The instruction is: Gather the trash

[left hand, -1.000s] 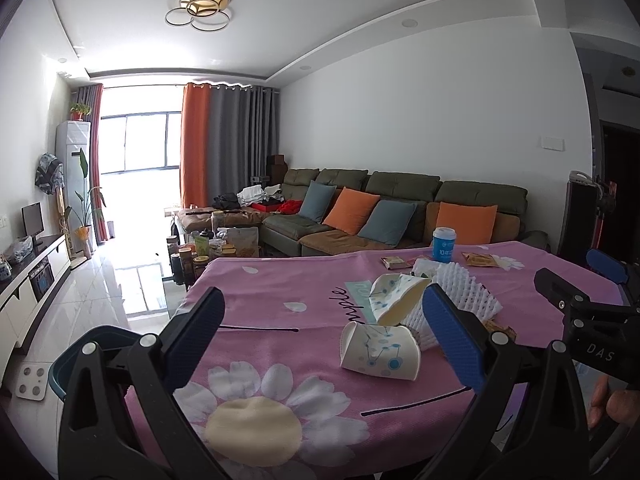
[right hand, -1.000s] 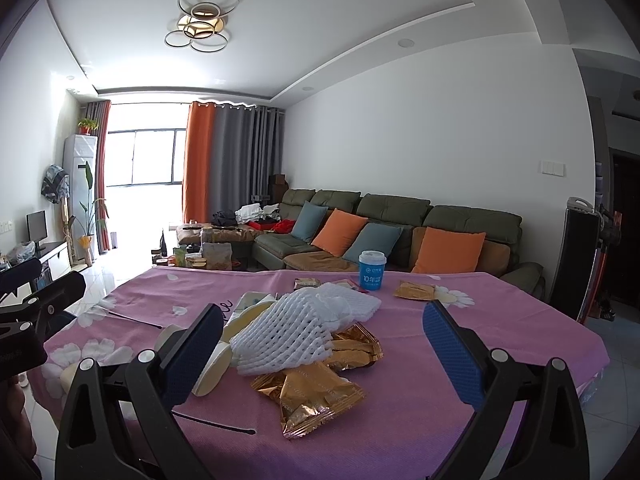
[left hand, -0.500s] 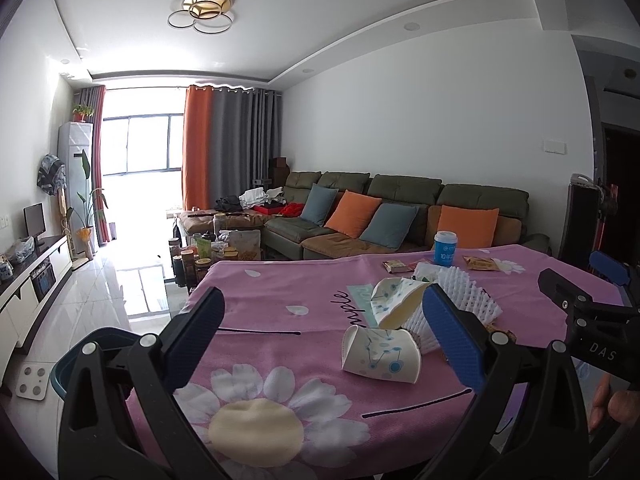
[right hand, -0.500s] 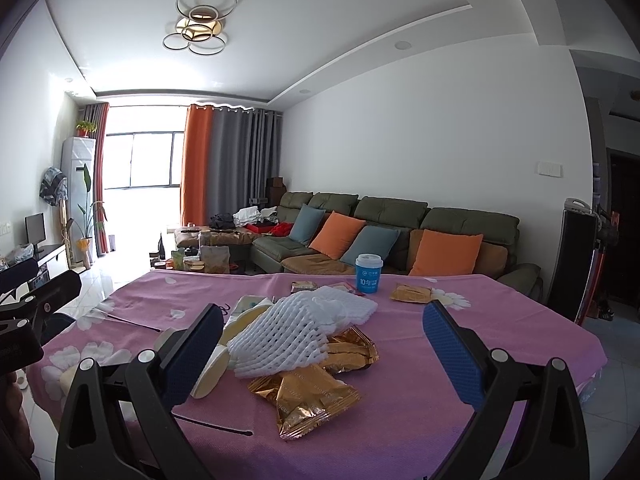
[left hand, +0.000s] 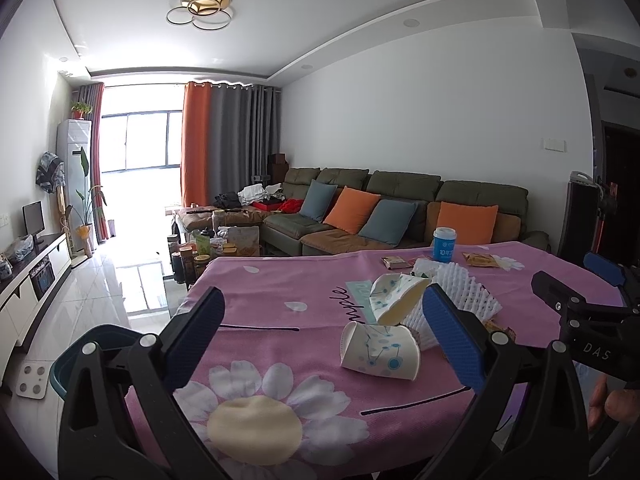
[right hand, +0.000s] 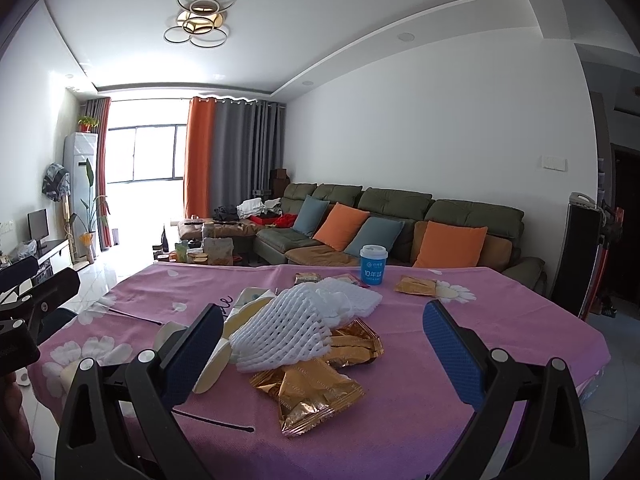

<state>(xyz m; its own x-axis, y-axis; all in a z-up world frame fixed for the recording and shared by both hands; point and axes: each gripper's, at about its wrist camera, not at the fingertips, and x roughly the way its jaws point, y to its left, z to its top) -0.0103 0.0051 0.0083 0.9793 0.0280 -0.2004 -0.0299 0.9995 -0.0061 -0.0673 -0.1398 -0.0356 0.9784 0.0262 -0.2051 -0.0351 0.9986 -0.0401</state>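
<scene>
hovering above the near edge of the table, the left gripper (left hand: pixel 322 338) has its blue textured pads spread wide with nothing between them, and the right gripper (right hand: pixel 324 344) is spread just as wide and equally unloaded. out past the left gripper's pads lies a crumpled white paper cup (left hand: pixel 380 354) with blue dot print, on its side on the pink flowered tablecloth (left hand: pixel 280 292); a second squashed paper cup (left hand: pixel 394 298) leans just behind it, touching the white foam fruit net (left hand: pixel 466 290)

the right wrist view shows what the left view mostly hides: crinkled gold foil wrappers (right hand: pixel 310 394), shiny and creased, lying under and in front of the foam net (right hand: pixel 288 328), whose soft lattice mesh is heaped over them. from this side the cups are only pale discs at the left pad's edge, partly covered by it

farther back on the cloth stands an upright blue cup with white lid (right hand: pixel 373 265), with a flat gold packet (right hand: pixel 416 284) to its right and a small brown packet (right hand: pixel 307 278) to its left. only the left wrist view shows the teal bin rim (left hand: pixel 108 334) low beside the table, behind its own left finger, and the right gripper's black frame at its right edge. beyond the table sits a green sofa (right hand: pixel 400 208) with orange and blue cushions
</scene>
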